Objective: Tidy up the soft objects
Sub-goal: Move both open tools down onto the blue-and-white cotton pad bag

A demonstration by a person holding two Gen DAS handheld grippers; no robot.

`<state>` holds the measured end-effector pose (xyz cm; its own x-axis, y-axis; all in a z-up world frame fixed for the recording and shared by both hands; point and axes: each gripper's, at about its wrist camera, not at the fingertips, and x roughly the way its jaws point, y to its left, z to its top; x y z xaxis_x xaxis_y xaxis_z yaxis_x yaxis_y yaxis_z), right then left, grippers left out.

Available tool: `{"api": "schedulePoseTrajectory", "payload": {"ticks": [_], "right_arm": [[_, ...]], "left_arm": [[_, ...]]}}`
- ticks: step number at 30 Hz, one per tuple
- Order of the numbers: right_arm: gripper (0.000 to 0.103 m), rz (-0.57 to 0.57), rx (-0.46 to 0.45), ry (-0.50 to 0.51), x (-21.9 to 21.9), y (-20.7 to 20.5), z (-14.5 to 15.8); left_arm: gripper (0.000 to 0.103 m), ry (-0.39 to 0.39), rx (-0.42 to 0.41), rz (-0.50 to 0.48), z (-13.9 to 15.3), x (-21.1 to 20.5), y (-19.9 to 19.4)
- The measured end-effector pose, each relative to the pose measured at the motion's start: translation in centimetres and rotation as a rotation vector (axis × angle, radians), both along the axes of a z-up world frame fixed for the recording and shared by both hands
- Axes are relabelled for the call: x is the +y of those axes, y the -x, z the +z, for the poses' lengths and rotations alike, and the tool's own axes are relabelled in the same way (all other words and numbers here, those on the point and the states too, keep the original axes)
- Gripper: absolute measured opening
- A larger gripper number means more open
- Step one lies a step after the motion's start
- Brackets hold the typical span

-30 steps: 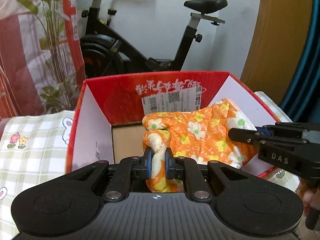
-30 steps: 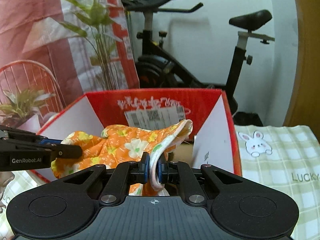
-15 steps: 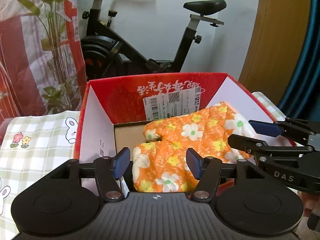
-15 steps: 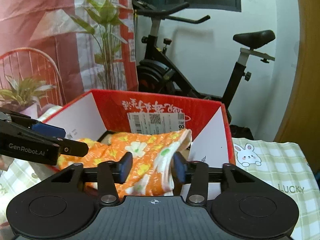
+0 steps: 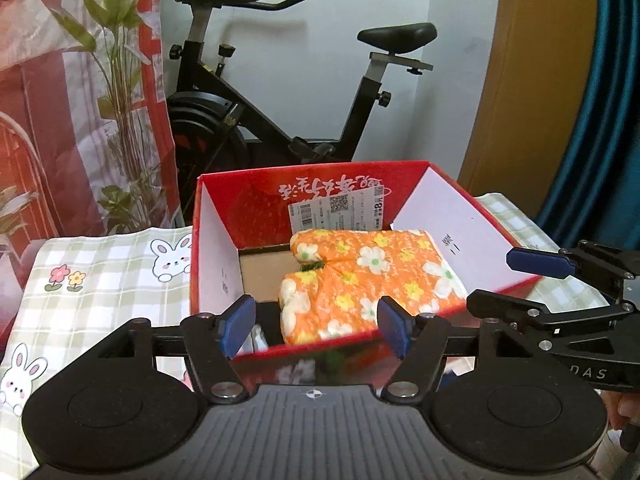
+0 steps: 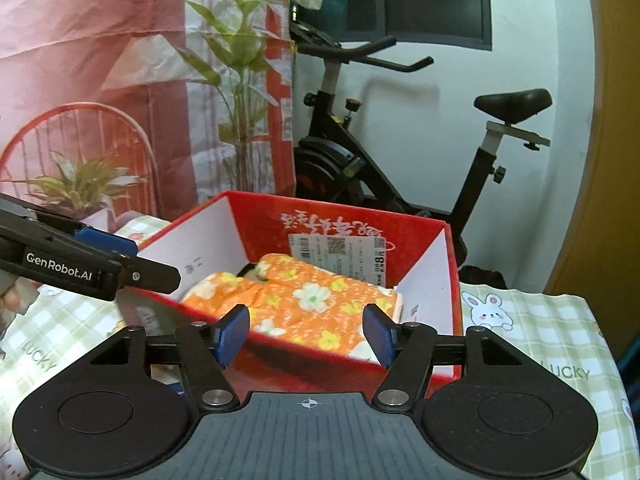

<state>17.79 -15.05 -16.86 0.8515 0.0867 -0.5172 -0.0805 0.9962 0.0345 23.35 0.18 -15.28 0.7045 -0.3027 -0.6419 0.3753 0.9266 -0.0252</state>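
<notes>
An orange cloth with white and yellow flowers (image 5: 372, 280) lies folded inside the red cardboard box (image 5: 216, 256). It also shows in the right wrist view (image 6: 304, 304), in the same red box (image 6: 448, 276). My left gripper (image 5: 314, 330) is open and empty, just before the box's near rim. My right gripper (image 6: 306, 338) is open and empty, also at the near rim. The right gripper shows at the right of the left wrist view (image 5: 532, 280). The left gripper shows at the left of the right wrist view (image 6: 132, 264).
The box stands on a green checked tablecloth with rabbits (image 5: 100, 280) (image 6: 532, 328). A black exercise bike (image 5: 280, 120) stands behind the table. A red patterned curtain with printed plants (image 5: 60, 120) hangs at the back left. A wooden door edge (image 5: 532, 80) is at the right.
Both grippers were shut on the orange cloth, holding it over the box. They opened, the cloth dropped flat into the box, and both grippers have pulled back and up.
</notes>
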Motion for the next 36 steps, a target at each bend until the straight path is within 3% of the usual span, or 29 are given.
{"api": "schedulePoseTrajectory", "payload": {"ticks": [9, 22, 31, 36], "right_arm": [[0.061, 0.052, 0.019, -0.030, 2.5, 4.7, -1.4], [0.067, -0.016, 0.154, -0.066, 2.8, 8.1, -8.8], [0.096, -0.048, 0.155, -0.087, 1.7, 8.5, -11.3], [0.101, -0.053, 0.162, -0.089, 1.5, 8.3, -11.9]], "left_arm": [[0.070, 0.021, 0.030, -0.031, -1.1, 1.5, 4.8], [0.068, 0.048, 0.141, 0.006, -8.3, 1.4, 6.9], [0.068, 0.094, 0.169, 0.042, -10.9, 1.7, 7.6], [0.069, 0.086, 0.156, 0.037, -11.6, 1.4, 8.0]]}}
